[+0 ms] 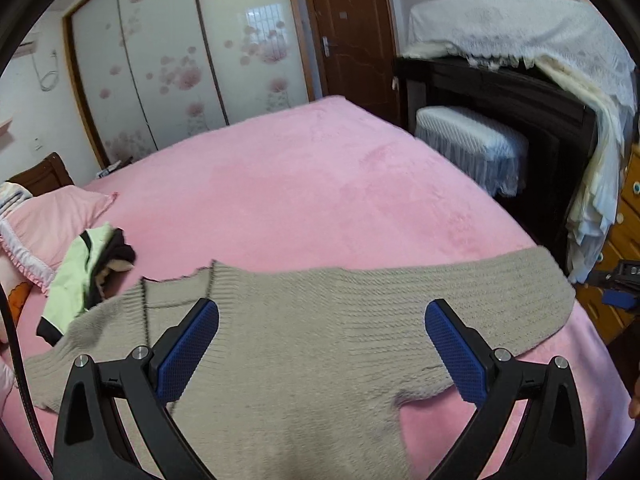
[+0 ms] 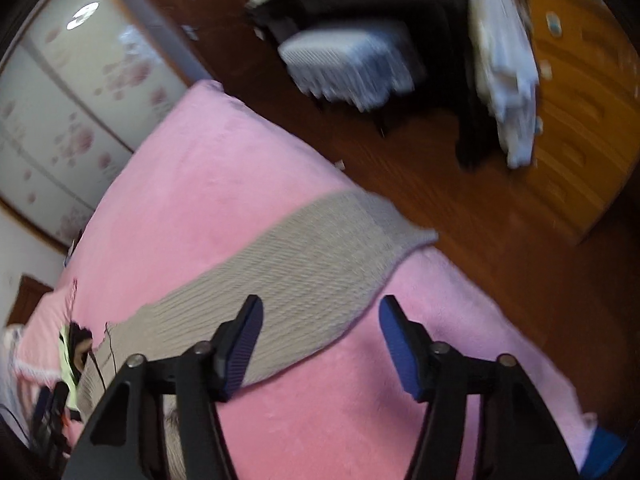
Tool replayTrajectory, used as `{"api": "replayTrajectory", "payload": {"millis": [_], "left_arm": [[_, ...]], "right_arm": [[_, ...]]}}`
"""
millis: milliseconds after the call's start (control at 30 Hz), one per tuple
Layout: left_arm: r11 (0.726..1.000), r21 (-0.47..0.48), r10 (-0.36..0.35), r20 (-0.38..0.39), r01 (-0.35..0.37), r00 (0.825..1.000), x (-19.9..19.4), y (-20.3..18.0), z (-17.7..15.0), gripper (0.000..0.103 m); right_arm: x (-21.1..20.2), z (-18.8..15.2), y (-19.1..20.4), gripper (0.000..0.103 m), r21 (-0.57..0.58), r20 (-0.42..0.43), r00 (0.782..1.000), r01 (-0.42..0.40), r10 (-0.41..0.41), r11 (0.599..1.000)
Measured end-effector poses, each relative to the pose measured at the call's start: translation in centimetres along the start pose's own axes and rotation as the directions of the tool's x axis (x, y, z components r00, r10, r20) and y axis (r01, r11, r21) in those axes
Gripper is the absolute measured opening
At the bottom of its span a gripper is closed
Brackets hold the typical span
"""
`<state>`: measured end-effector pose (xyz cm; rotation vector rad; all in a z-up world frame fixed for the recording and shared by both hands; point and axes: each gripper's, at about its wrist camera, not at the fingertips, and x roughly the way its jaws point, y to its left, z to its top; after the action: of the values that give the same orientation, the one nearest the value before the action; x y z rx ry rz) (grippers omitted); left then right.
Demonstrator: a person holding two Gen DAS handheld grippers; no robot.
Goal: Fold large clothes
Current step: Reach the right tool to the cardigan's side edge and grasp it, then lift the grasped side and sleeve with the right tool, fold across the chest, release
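While both claws hang apart and empty, the sweater point(image 1: 304, 320) lies flat on the bed point(image 1: 304, 184), sleeve point(image 2: 320, 256) running toward upper right, nearest the right gripper point(image 2: 320, 340); left gripper point(image 1: 322, 344) over its body.

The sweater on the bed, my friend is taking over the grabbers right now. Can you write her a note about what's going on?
Left tool: open, empty, hovering over the body of the beige ribbed knit sweater.
Right tool: open, empty, above the sweater's sleeve edge.
The sweater lies spread flat on the pink fleece bed cover, one sleeve reaching the bed's edge. A crumpled green-and-black garment lies beside its collar.
Done: sweater laid out.
Left: every fold.
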<state>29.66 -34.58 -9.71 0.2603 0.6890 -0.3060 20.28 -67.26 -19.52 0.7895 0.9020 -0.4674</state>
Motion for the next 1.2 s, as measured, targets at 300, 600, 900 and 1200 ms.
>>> {"api": "replayTrajectory", "payload": {"millis": [300, 600, 900, 1200], "left_arm": [[0.999, 0.033, -0.037, -0.029, 0.038, 0.999, 3.3, -3.2, -0.5, 0.103], [0.996, -0.043, -0.084, -0.088, 0.080, 0.993, 3.7, -0.7, -0.8, 0.103], [0.997, -0.065, -0.033, -0.052, 0.029, 0.998, 1.0, 7.9, -0.7, 0.103], [0.989, -0.147, 0.009, -0.099, -0.024, 0.995, 0.3, 19.0, -5.0, 0.103]], "right_arm": [[6.1, 0.0, -4.0, 0.052, 0.223, -0.088, 0.995, -0.032, 0.053, 0.974], [5.5, 0.4, -1.6, 0.011, 0.131, 0.038, 0.999, -0.012, 0.007, 0.991], [-4.5, -2.1, 13.0, 0.010, -0.305, 0.177, 0.937, -0.239, 0.302, 0.922], [-0.5, -13.5, 28.4, 0.010, -0.658, -0.049, 0.957, -0.247, 0.287, 0.711]]}}
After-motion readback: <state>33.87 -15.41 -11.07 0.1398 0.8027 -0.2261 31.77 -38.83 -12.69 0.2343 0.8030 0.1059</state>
